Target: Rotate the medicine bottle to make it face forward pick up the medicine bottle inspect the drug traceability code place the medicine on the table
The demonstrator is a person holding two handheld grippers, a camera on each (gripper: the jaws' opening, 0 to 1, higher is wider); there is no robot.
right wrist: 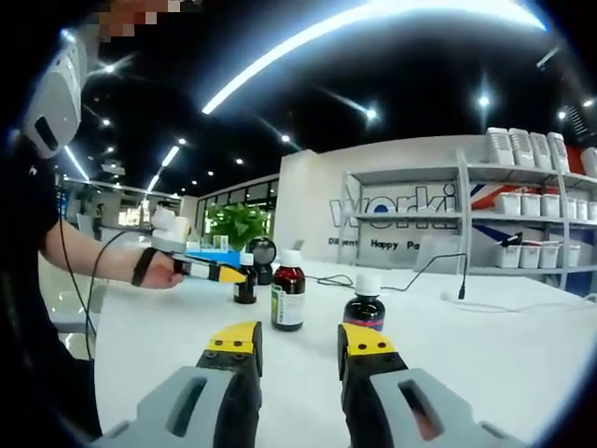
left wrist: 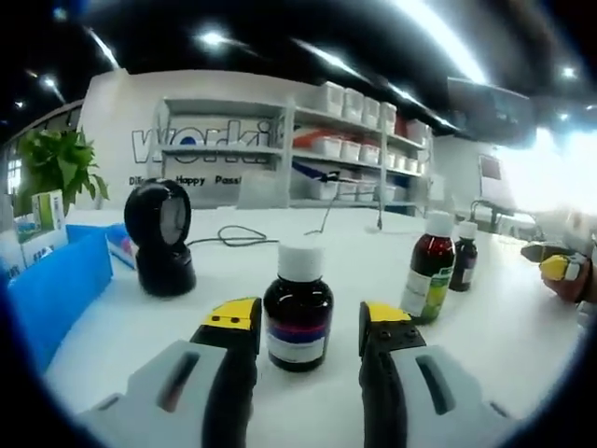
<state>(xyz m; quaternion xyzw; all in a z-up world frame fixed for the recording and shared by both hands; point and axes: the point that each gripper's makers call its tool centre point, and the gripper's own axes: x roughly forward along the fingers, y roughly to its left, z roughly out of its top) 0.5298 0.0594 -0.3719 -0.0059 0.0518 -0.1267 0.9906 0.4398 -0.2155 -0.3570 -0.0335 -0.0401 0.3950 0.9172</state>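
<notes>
On the white table (left wrist: 522, 327), going left to right in the left gripper view: blue bin (left wrist: 56, 289), black scanner (left wrist: 160, 238), then the medicine bottle (left wrist: 298, 306) upright between my left tongs (left wrist: 306, 322), jaws apart, not touching it. Two more bottles (left wrist: 438, 264) stand right. My right tongs (right wrist: 298, 341) are apart, empty.
</notes>
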